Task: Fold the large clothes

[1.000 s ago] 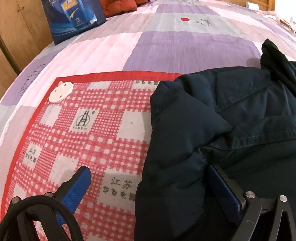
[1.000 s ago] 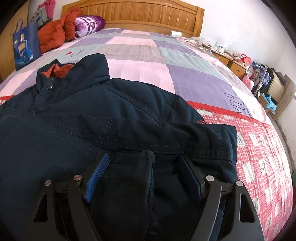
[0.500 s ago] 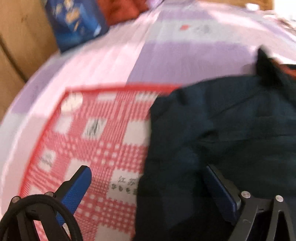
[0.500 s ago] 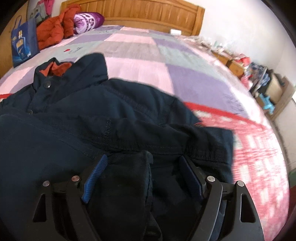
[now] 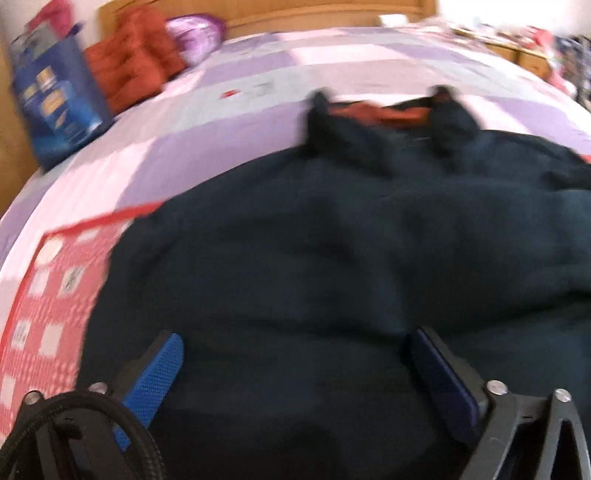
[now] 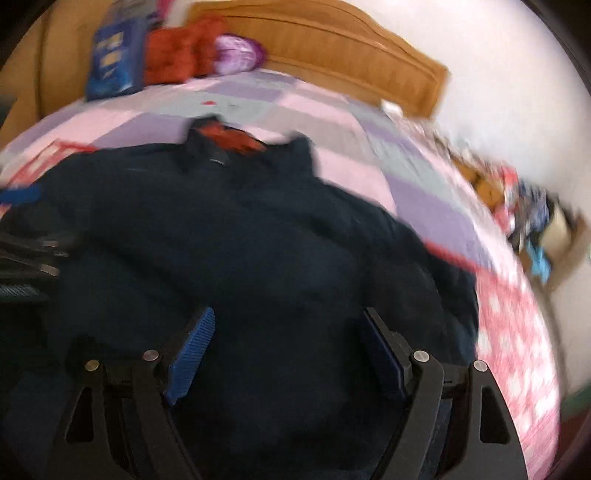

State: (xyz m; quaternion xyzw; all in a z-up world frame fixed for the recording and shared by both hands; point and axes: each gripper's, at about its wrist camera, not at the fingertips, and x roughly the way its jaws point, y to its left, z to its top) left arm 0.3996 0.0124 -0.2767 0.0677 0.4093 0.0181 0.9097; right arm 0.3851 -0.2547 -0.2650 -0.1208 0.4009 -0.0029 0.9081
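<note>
A dark navy jacket [image 5: 332, 258] lies spread on the bed, its collar with orange lining [image 5: 384, 110] pointing toward the headboard. My left gripper [image 5: 295, 350] hovers over the jacket's lower part, open, its blue fingers [image 5: 162, 365] wide apart and pinching no cloth. In the right wrist view the same jacket [image 6: 258, 240] fills the middle. My right gripper [image 6: 288, 328] is also open above it, jaws wide. The left gripper [image 6: 26, 251] shows at that view's left edge. Both views are motion-blurred.
A red-and-white checked blanket [image 5: 44, 295] lies under the jacket on the pink and purple quilt [image 5: 221, 122]. A blue bag [image 5: 51, 110], an orange-red garment [image 5: 136, 66] and a purple pillow [image 5: 195, 33] sit by the wooden headboard [image 6: 351, 55]. Clutter [image 6: 532, 221] lines the bed's right side.
Both grippers have pulled back and lifted, with blur. The left view swung from the checked blanket onto the whole jacket. The sleeve fold between the right fingers is gone.
</note>
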